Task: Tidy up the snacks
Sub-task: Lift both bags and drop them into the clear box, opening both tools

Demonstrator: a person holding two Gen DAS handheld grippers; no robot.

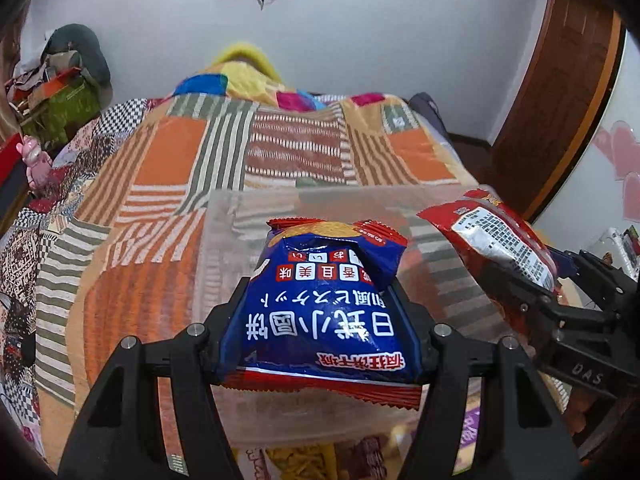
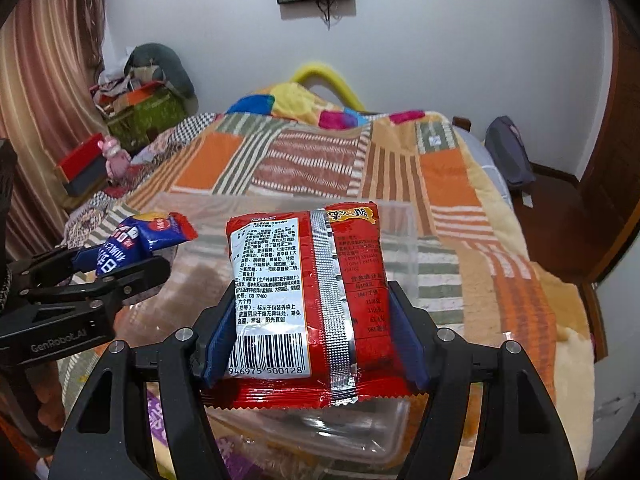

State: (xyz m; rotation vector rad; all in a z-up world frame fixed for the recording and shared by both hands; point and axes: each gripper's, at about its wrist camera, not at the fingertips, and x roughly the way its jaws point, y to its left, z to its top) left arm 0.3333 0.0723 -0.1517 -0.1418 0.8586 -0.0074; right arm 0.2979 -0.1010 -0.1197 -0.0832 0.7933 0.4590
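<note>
My left gripper is shut on a blue snack packet with red crimped ends, held above a clear plastic bin on the bed. My right gripper is shut on a red snack packet, its back label and barcode facing the camera, also above the clear bin. In the left wrist view the red packet and right gripper show at the right. In the right wrist view the blue packet and left gripper show at the left. Both packets hang side by side.
The bin rests on a patchwork quilt in orange, green and white. More snack packets lie below the grippers. A pile of boxes and clothes stands at the far left, beside a curtain. A dark bag sits at the right of the bed.
</note>
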